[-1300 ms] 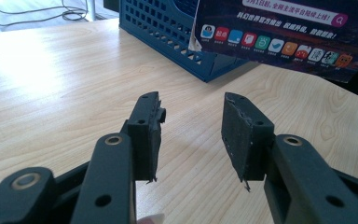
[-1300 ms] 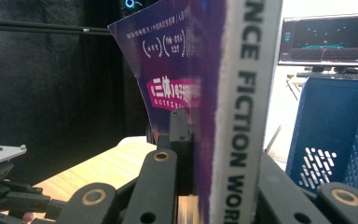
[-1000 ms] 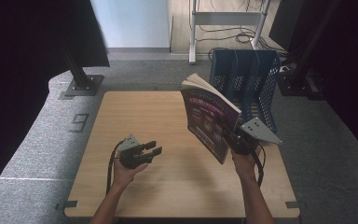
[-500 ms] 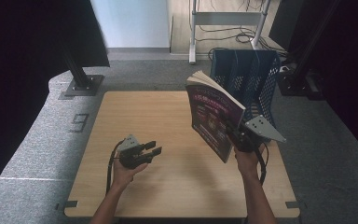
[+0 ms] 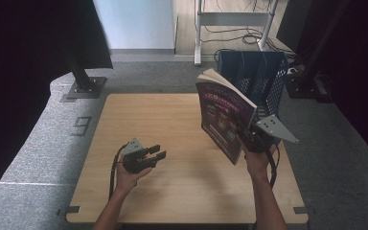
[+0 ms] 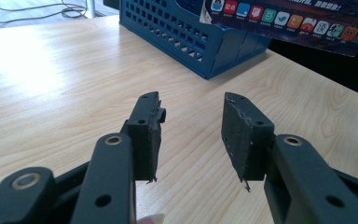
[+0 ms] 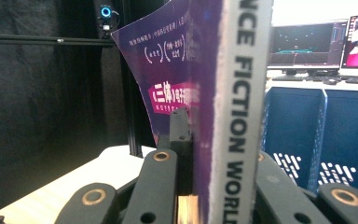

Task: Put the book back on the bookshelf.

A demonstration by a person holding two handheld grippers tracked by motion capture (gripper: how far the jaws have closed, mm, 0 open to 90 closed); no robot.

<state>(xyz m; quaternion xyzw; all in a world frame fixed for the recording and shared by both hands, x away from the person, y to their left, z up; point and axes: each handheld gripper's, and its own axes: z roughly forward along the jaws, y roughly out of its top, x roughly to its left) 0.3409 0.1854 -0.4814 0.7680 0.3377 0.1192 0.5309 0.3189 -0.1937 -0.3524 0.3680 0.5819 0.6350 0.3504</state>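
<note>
1. We note the left gripper [image 5: 155, 155] low over the wooden table [image 5: 172, 120], at the person's left, held in the left hand [image 5: 128, 171]. Its 2 jaws stand about half apart, with bare tabletop between the pads [image 6: 240, 135] and nothing gripped.
2. Mid-table, between the 2 hands, we see plain wood.
3. Right of centre we see a purple book [image 5: 223, 117], lifted clear of the table and tilted, its page edges uppermost.
4. The right gripper [image 5: 247, 136] is clamped on the book's lower spine end; in the right gripper view the jaws press on both sides of the book [image 7: 223, 93].
5. Behind the book at the table's far right corner, just beside it, stands a blue slotted file rack [image 5: 263, 76].
</note>
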